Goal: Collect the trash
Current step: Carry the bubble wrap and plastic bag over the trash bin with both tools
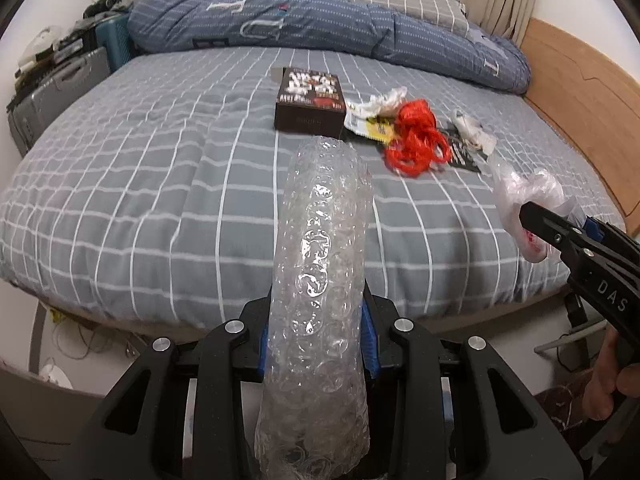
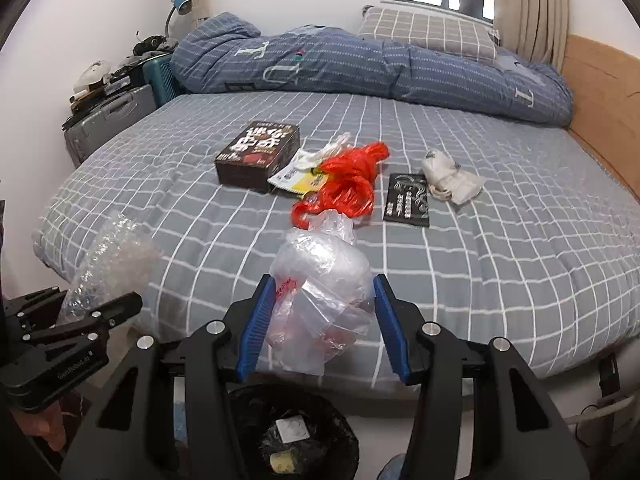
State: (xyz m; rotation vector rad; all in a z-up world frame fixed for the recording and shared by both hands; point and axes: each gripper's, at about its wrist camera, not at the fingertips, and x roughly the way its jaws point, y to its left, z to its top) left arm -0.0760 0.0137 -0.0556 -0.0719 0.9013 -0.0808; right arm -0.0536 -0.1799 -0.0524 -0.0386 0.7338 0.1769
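Observation:
My left gripper (image 1: 316, 320) is shut on a roll of clear bubble wrap (image 1: 320, 264), held above the bed's front edge; it also shows in the right wrist view (image 2: 108, 264). My right gripper (image 2: 324, 300) holds a crumpled clear plastic bag (image 2: 320, 284) between its blue pads, directly above a black-lined trash bin (image 2: 292, 432). The bag also shows in the left wrist view (image 1: 528, 200). On the bed lie a dark box (image 2: 258, 156), a red plastic bag (image 2: 348, 184), a yellow-white wrapper (image 2: 300, 176), a black packet (image 2: 408, 200) and crumpled white paper (image 2: 452, 180).
The grey checked bed (image 2: 500, 272) fills both views, with a blue duvet (image 2: 360, 68) and a pillow (image 2: 424, 32) at the back. A wooden headboard (image 2: 604, 92) is on the right. A grey suitcase (image 2: 108, 120) and clutter stand at the left.

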